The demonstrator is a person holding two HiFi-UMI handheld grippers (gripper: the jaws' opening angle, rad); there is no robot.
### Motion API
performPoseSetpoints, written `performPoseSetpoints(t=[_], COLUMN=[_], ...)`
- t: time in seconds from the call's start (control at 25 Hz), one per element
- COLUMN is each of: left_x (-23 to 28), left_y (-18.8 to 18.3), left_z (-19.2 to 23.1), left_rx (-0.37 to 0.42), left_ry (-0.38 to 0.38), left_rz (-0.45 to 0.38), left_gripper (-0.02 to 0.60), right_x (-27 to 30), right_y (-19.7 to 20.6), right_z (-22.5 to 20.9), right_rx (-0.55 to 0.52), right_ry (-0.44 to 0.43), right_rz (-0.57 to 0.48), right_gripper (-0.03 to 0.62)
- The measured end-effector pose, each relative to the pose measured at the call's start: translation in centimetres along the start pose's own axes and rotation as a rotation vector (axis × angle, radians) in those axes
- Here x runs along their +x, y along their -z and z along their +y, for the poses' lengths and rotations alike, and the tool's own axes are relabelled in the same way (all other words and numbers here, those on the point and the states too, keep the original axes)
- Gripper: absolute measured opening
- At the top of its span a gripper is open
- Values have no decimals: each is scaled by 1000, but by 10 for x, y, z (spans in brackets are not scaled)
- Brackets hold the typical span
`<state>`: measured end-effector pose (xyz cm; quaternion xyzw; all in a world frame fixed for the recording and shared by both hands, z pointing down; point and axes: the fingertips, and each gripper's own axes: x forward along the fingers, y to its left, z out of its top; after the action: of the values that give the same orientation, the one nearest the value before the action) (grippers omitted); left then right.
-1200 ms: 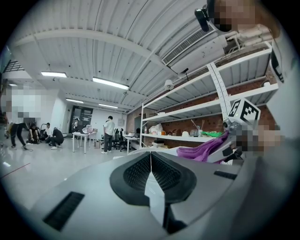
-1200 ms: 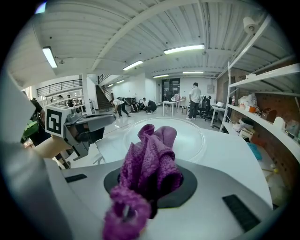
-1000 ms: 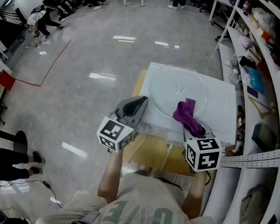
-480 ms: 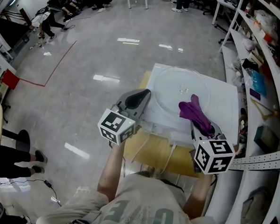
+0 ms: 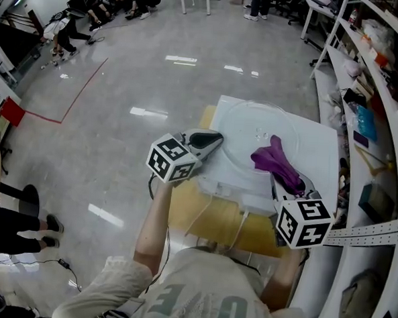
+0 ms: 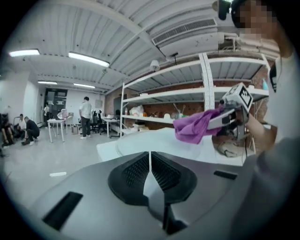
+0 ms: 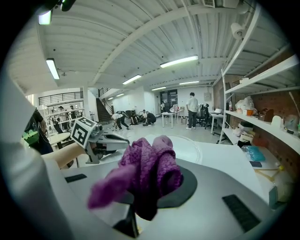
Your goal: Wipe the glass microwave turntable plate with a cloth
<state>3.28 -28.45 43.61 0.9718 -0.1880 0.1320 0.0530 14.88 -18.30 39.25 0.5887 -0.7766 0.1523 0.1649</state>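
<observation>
The clear glass turntable plate lies flat on a white table. It shows faintly in the left gripper view as the plate, and in the right gripper view as the plate. My right gripper is shut on a purple cloth, which hangs over the plate's near right part; I cannot tell if it touches the glass. The cloth bunches over the jaws of the right gripper. My left gripper is shut on nothing, its tip at the plate's near left edge. The left gripper faces the cloth.
A yellow-brown board sticks out under the table's near side. Cluttered metal shelves run along the right. Grey floor lies to the left, with people crouching far off at the back left.
My left gripper has risen and turned so its tip points right, at the plate's edge. The right gripper with the cloth has drifted slightly to the right.
</observation>
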Motion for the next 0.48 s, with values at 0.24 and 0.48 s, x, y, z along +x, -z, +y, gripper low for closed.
performPoseSetpoints(t=[0.24, 0.48], left_x=[3, -7], left_y=[9, -5], left_z=[9, 12], left_rx=[-42, -24], left_ry=[0, 18], left_rz=[-44, -218], left_gripper=[3, 3], right_x=[11, 19], right_y=[0, 0], right_z=[-1, 3], right_rx=[-14, -39], right_ry=[-4, -14], right_rz=[18, 38], right_gripper=[48, 48])
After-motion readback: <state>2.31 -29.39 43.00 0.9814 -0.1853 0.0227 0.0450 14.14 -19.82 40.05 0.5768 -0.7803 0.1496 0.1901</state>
